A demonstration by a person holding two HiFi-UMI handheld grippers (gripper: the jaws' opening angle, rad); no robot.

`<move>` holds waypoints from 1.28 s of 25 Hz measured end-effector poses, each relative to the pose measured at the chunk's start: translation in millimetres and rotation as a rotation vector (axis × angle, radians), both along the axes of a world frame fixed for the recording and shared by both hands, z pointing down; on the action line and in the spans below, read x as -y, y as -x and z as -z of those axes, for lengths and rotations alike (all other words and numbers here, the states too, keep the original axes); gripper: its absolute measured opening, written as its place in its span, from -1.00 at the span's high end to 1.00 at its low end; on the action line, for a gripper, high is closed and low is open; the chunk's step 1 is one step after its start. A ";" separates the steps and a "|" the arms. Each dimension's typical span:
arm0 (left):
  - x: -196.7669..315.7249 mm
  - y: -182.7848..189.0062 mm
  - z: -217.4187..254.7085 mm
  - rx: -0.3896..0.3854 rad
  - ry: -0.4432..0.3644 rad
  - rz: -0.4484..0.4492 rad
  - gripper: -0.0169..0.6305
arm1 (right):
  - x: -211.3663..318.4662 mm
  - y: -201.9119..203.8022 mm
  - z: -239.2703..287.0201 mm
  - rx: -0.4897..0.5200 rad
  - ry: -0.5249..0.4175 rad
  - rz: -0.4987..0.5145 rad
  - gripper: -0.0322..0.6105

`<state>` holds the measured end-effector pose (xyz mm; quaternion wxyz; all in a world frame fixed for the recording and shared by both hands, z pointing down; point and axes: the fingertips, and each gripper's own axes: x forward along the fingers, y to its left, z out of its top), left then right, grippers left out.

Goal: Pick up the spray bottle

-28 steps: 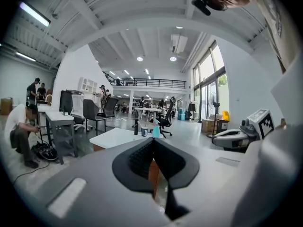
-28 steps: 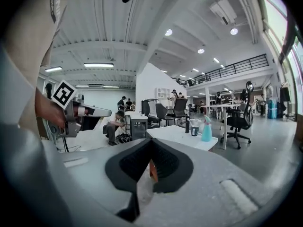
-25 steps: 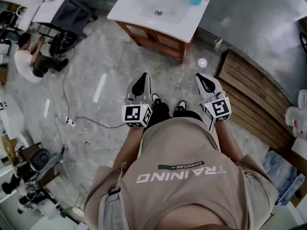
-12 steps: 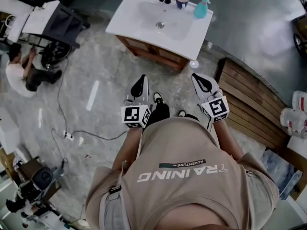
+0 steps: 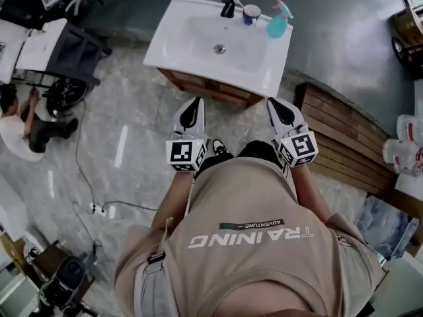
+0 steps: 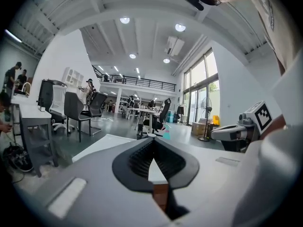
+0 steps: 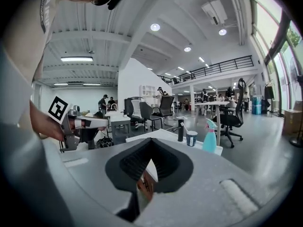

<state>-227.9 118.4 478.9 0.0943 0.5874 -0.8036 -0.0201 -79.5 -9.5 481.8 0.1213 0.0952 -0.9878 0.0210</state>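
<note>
At far right corner of white sink counter (image 5: pixel 165 48), teal spray bottle (image 5: pixel 279 20) stands upright beside cup (image 5: pixel 251 13), untouched. Step in hand, by my reading: approach. Left gripper (image 5: pixel 192 108) and right gripper (image 5: pixel 277 107) held near counter's front edge, both with jaws pressed together, empty. Next: right jaws must spread, reach across basin, close round bottle. Versus a second ago: counter nearer, grippers closer to its edge.

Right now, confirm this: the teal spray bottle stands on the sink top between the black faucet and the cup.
Wrong. The spray bottle stands on the sink top beyond the cup; the cup sits between the black faucet and it, per the head view.
</note>
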 end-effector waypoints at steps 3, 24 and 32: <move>17.5 2.8 1.2 -0.008 -0.001 -0.048 0.90 | 16.1 -2.5 -9.3 -0.041 0.011 -0.044 0.89; 201.9 47.3 0.7 0.034 0.085 -0.198 0.90 | 155.5 97.2 -18.5 0.025 0.000 0.020 0.89; 268.0 29.0 3.5 0.077 0.126 -0.340 0.89 | 216.4 60.5 -20.8 0.039 0.010 -0.146 0.89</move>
